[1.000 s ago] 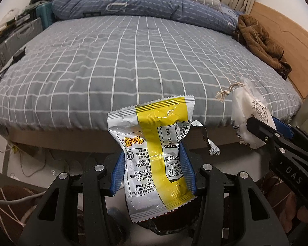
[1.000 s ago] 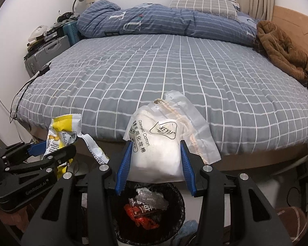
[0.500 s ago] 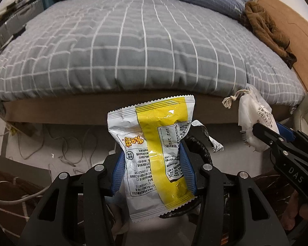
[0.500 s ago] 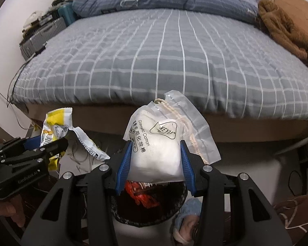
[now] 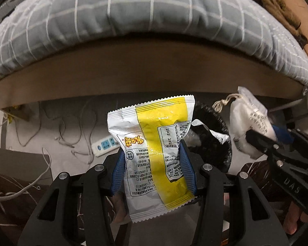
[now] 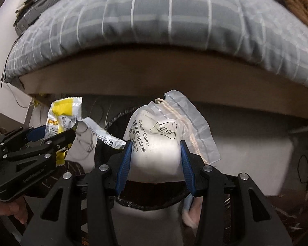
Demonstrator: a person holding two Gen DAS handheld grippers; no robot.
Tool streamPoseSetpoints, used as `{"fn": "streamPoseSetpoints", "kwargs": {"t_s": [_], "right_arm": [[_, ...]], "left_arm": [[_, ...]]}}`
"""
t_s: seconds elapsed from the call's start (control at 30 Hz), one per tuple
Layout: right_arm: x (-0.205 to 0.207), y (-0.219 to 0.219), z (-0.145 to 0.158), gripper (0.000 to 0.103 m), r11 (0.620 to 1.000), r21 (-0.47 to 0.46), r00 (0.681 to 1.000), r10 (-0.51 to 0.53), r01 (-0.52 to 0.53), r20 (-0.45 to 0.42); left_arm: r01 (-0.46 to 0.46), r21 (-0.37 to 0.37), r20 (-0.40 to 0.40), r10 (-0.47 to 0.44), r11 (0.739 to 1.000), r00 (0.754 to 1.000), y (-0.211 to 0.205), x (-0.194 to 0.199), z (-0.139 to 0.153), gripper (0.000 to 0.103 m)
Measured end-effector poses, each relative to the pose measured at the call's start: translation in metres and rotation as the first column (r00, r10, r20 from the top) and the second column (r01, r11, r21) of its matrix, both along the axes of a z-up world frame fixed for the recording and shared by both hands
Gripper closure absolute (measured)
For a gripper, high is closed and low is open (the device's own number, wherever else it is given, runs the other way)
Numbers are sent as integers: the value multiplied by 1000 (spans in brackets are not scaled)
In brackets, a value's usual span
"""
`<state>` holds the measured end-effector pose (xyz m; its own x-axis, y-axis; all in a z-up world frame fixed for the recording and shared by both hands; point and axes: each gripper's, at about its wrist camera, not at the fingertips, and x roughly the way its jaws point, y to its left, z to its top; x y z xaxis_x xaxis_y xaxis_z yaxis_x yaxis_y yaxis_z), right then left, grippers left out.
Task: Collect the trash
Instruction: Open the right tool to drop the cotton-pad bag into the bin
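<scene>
My left gripper (image 5: 153, 164) is shut on a yellow and silver snack wrapper (image 5: 154, 143); both also show at the left of the right wrist view, the gripper (image 6: 57, 133) and the wrapper (image 6: 60, 114). My right gripper (image 6: 154, 160) is shut on a white cosmetic cotton bag (image 6: 156, 143) with a drawstring; the bag also shows at the right of the left wrist view (image 5: 250, 127). A black-lined trash bin (image 6: 149, 198) sits just below both grippers, its rim visible behind the wrapper (image 5: 213, 135).
The bed with a grey checked cover (image 5: 149, 20) and its wooden frame (image 5: 133, 78) rises right ahead. A white power strip (image 5: 105, 144) and loose cables (image 5: 71, 131) lie on the floor under the bed. A brown garment (image 5: 277, 6) lies on the bed's right.
Both grippers have dropped lower and tilted down toward the floor, still holding their trash. The bed top has risen out of view and the bin sits closer beneath them.
</scene>
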<state>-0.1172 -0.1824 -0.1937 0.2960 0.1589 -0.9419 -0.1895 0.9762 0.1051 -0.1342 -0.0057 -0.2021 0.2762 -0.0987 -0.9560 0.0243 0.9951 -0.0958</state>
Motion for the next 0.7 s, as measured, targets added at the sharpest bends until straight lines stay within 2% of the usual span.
{"fn": "streamPoseSetpoints", "kwargs": {"t_s": [0.17, 0.37, 0.43, 0.5, 0.7], "right_arm": [[-6, 15, -25, 59, 999, -9, 995, 46, -47, -89], [-9, 24, -35, 55, 997, -35, 992, 70, -74, -108], [-10, 23, -34, 52, 997, -37, 993, 59, -63, -103], [-9, 21, -32, 44, 998, -39, 994, 47, -50, -94], [-4, -2, -32, 32, 999, -46, 996, -25, 21, -84]], "left_arm": [[-4, 22, -39, 5, 1000, 999, 6, -4, -16, 55], [-16, 20, -54, 17, 1000, 998, 13, -10, -21, 55], [-16, 15, -56, 17, 1000, 998, 13, -11, -22, 55], [-21, 6, -59, 21, 1000, 998, 13, -10, -24, 55], [-4, -12, -78, 3, 1000, 997, 5, -7, -35, 55]]}}
